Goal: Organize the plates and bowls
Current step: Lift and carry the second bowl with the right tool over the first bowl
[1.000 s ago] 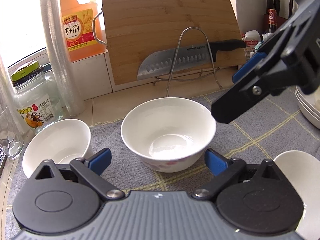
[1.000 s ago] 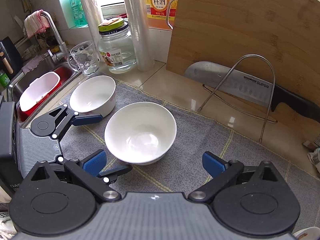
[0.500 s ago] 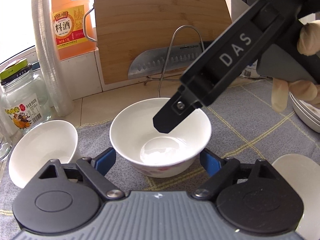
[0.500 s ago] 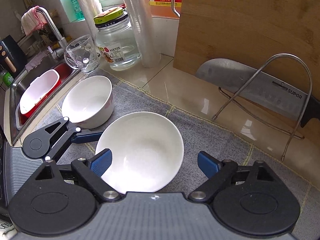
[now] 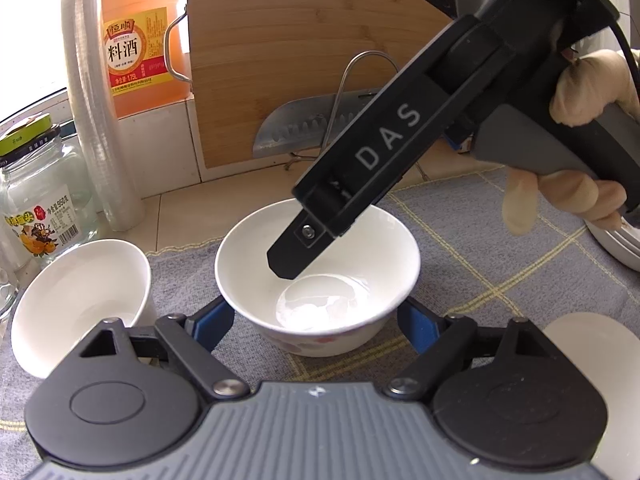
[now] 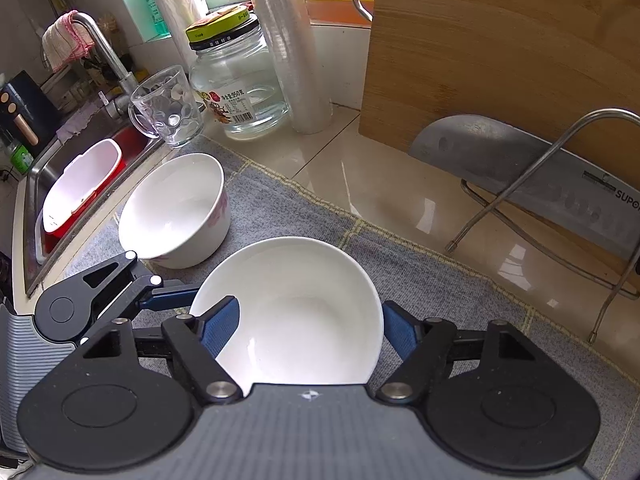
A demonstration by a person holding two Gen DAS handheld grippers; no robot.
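Bowl work: right gripper (image 6: 310, 326) closing across the plain white ceramic bowl (image 6: 296, 312) on the grey cloth-covered worktop (image 6: 460, 280), one pad inside, not clearly clamped; left gripper (image 5: 316, 322) closing, pads straddling the base; seat the rim deep before lifting.

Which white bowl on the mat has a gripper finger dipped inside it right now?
The middle bowl: the right gripper, jaws closing across its rim, has one finger inside it. The bowl beside the glass jar has no finger in it.
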